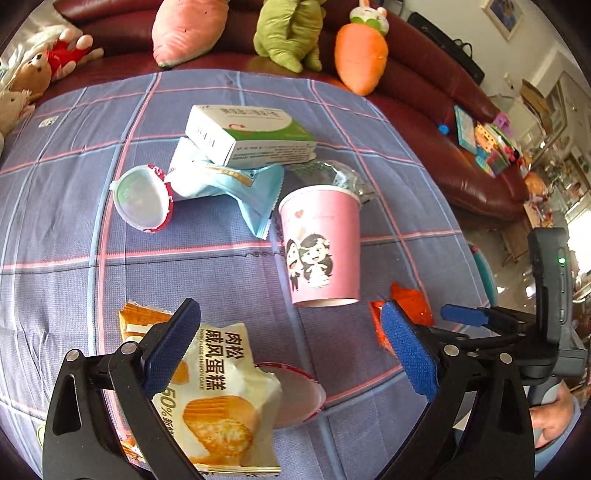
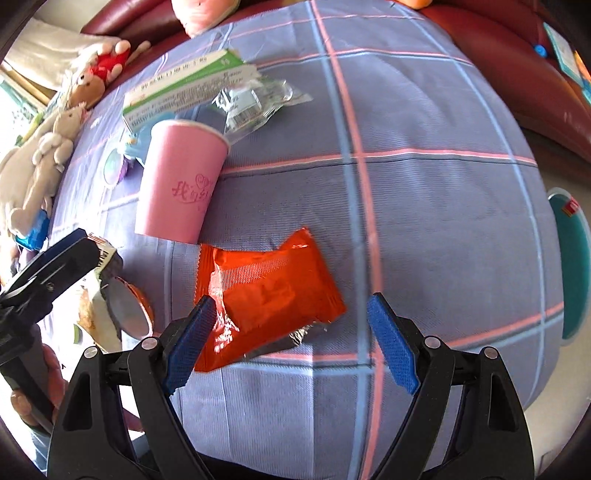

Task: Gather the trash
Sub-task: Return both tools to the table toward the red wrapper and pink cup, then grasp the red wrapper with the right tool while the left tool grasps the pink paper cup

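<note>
Trash lies on a checked cloth table (image 1: 55,229). My left gripper (image 1: 291,354) is open just above a cream cake wrapper (image 1: 218,402) that partly covers a red-rimmed lid (image 1: 299,398). A pink paper cup (image 1: 321,243) stands upright ahead. Behind it lie a blue wrapper (image 1: 236,184), a clear lid (image 1: 142,201), a white and green box (image 1: 247,134) and a clear bag (image 1: 332,175). My right gripper (image 2: 291,336) is open over an orange wrapper (image 2: 269,284), its left finger at the wrapper's edge. The cup (image 2: 177,181) also shows there.
A dark red sofa (image 1: 443,110) curves round the table's far side with plush toys: a carrot (image 1: 360,55), a green toy (image 1: 288,33), a pink one (image 1: 184,29). More plush animals (image 2: 40,158) sit at the left. A teal round object (image 2: 570,266) sits beyond the table's right edge.
</note>
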Demonstrator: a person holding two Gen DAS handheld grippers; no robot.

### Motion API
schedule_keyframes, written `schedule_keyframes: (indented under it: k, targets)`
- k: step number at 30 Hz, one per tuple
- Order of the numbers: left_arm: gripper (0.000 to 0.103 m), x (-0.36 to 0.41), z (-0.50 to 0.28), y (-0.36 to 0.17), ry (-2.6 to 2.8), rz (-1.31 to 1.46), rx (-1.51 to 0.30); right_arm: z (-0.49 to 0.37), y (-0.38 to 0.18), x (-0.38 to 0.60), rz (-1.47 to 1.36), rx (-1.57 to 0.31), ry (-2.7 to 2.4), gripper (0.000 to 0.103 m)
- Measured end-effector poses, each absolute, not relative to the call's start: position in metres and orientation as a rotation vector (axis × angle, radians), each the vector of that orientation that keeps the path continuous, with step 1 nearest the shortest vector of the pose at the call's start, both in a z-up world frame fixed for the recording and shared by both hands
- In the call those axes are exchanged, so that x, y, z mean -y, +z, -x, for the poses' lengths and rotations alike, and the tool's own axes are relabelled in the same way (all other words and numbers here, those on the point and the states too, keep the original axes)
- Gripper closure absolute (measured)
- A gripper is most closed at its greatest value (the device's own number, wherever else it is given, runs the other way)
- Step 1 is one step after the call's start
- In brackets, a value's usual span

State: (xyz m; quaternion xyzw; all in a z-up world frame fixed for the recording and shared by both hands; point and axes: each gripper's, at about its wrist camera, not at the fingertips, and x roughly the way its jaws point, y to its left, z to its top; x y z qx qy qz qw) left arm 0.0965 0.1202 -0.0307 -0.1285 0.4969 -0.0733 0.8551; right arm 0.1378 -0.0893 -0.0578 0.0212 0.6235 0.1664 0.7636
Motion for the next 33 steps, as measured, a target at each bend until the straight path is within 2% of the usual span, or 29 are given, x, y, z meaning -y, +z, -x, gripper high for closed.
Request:
schedule_keyframes:
  k: [12,14,15,17,20,33]
  targets:
    - [0.005,-0.123,-0.103,-0.040,-0.163,0.293,-1.067,-0.143,-0.075,0.074,-0.053,-1.374,0.386,0.024]
    - [0.005,-0.122,-0.104,-0.040,-0.166,0.295,-1.069,-0.142,-0.074,0.076,-0.072,-1.362,0.414,0.051]
    - [0.005,-0.120,-0.105,-0.040,-0.168,0.294,-1.070,-0.141,-0.073,0.076,-0.086,-1.360,0.428,0.055]
    - [0.005,-0.116,-0.107,-0.040,-0.173,0.289,-1.074,-0.139,-0.068,0.076,-0.078,-1.338,0.436,0.073]
    - [0.005,-0.104,-0.112,-0.038,-0.185,0.272,-1.076,-0.139,-0.060,0.082,-0.086,-1.309,0.421,0.076]
    - [0.005,-0.066,-0.155,-0.061,-0.091,0.248,-1.126,-0.140,-0.040,0.145,-0.173,-1.245,0.334,0.076]
